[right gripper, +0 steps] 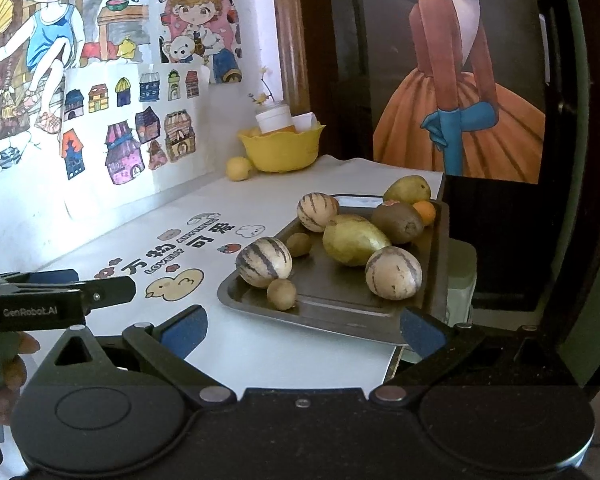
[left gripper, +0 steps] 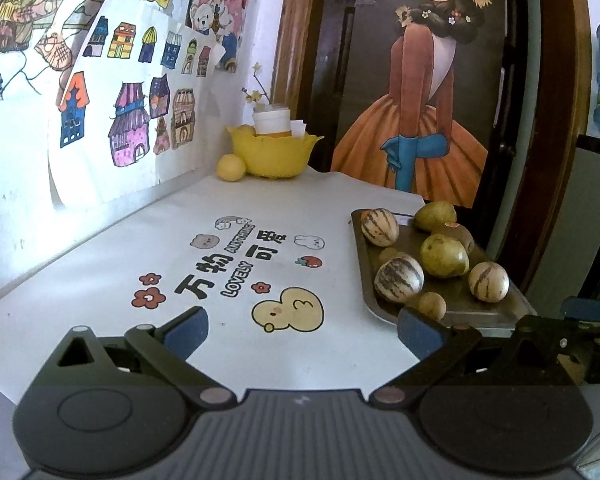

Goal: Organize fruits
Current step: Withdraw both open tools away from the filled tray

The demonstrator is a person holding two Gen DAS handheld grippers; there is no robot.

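A dark metal tray sits at the table's right edge with several fruits: striped pepino melons, a green mango, a kiwi, a small orange and small brown fruits. The tray also shows in the left wrist view with the melons. My left gripper is open and empty over the white mat. My right gripper is open and empty just before the tray's near rim. The left gripper shows at the left of the right wrist view.
A yellow bowl with a white jar and a fruit stands in the far corner, a yellow fruit beside it. Drawings cover the wall on the left. A poster leans behind the tray. The table edge runs just right of the tray.
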